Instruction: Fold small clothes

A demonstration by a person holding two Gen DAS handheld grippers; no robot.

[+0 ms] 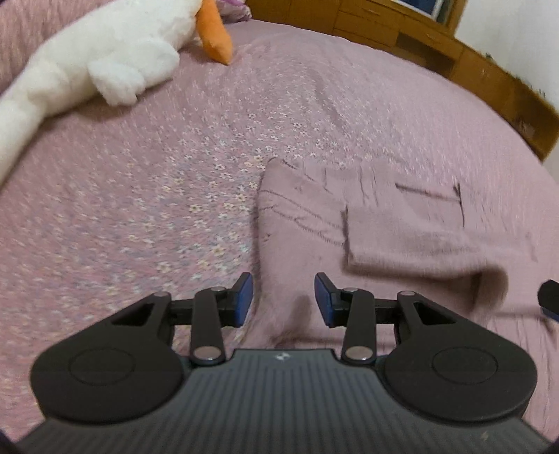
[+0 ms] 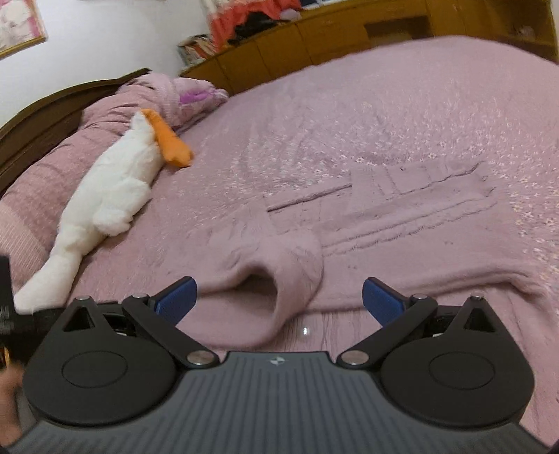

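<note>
With the sweater [image 1: 349,223] part-folded on the bed [image 1: 174,174], sleeve over body, more folds remain; both my jaws hang open, empty.

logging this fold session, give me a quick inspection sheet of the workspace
surface: bed with pink flowered bedspread, lightly creased
job's things: pink sweater lying on the bedspread, one sleeve folded over the body
clutter: white plush toy with orange part, pillows at the headboard
grippers: left gripper open above the sweater, empty; right gripper open wide, empty, sleeve cuff lying below it
cables: nothing seen
surroundings: wooden cabinets, white wall, framed picture
</note>
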